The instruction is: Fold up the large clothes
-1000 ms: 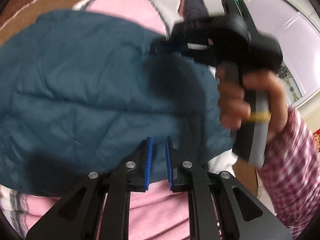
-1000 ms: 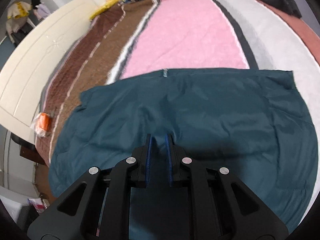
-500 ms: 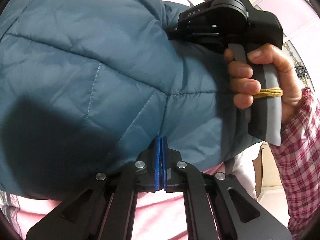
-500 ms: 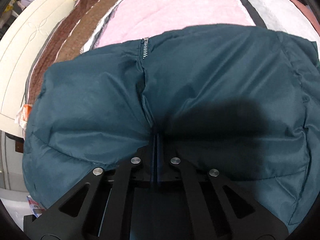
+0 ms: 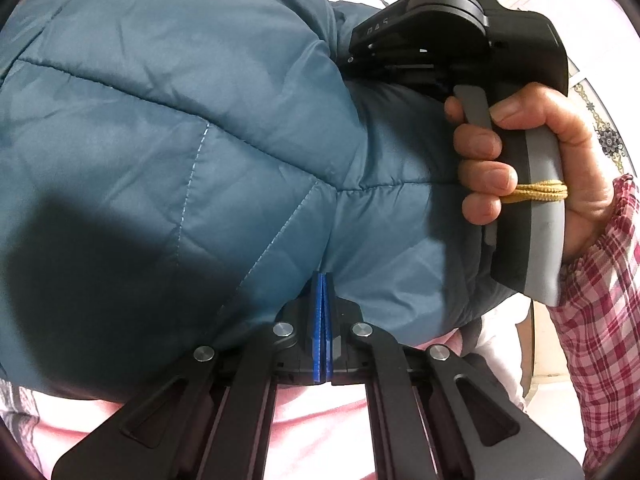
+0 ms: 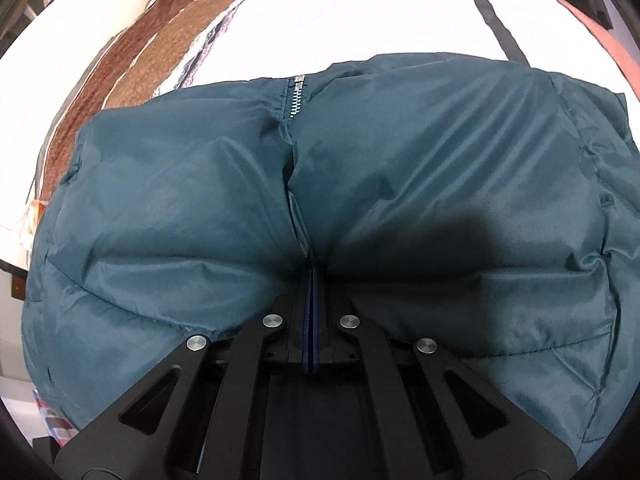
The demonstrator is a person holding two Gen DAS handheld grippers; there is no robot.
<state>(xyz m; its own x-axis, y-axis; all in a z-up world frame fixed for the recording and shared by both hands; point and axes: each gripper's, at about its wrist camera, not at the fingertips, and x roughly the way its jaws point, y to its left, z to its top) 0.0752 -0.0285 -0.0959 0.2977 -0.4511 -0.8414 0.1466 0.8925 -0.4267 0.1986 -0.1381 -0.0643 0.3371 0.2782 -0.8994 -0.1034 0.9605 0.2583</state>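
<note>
Teal puffer jacket (image 6: 400,184) lies spread on the striped bedspread (image 6: 152,64), zipper (image 6: 295,98) at its far edge. Left gripper (image 5: 322,280) pads are pressed together, pinching a fold at the jacket's near edge. Right gripper (image 6: 311,274) likewise clamped on fabric by the front opening; the right hand (image 5: 532,160) squeezes its handle.

Left gripper (image 5: 322,280) pinching teal puffer jacket (image 5: 180,128).

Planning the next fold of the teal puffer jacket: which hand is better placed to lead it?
Probably the right gripper: its jaws pinch the jacket on the zipper line. The left gripper is shut on a quilted panel near the edge.
</note>
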